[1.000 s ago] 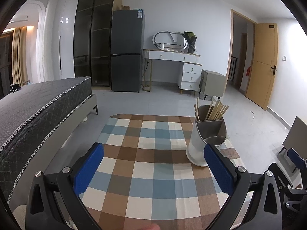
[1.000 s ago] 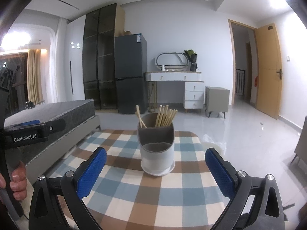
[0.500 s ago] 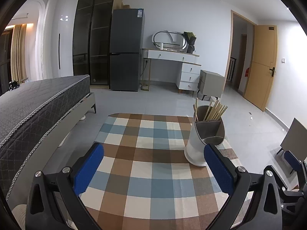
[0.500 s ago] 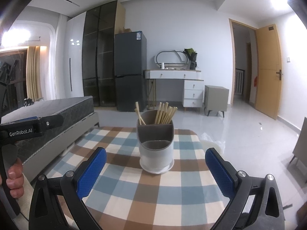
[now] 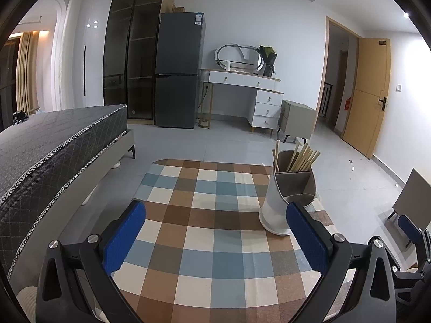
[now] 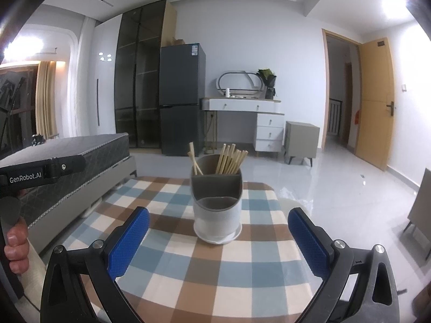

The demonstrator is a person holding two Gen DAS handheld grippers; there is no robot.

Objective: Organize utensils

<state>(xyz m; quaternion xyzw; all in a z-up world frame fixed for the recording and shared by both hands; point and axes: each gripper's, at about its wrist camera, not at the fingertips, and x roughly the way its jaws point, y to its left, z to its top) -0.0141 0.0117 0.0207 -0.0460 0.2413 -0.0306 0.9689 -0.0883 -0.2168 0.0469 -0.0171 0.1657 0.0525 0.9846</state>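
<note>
A white and grey utensil holder (image 6: pixel 217 207) stands upright on the checked tablecloth (image 6: pixel 215 269), straight ahead of my right gripper (image 6: pixel 218 220). Several wooden chopsticks (image 6: pixel 230 158) stick out of its rear compartments; the front compartment looks bare. Both blue-padded fingers of the right gripper are spread wide, with nothing between them. In the left wrist view the same holder (image 5: pixel 285 193) sits at the right, just beyond the right finger of my left gripper (image 5: pixel 215 215), which is open and holds nothing. Chopsticks (image 5: pixel 301 156) lean out of the holder's back.
A grey bed (image 5: pixel 54 145) runs along the left of the table. A hand (image 6: pixel 16 245) grips the left device's handle at the left edge. A fridge (image 6: pixel 181 99), a white dresser (image 6: pixel 258 121) and a wooden door (image 6: pixel 374 102) stand far behind.
Both grippers have drawn slightly back and up from the table; the holder sits a little lower and farther in each view. Both stay open.
</note>
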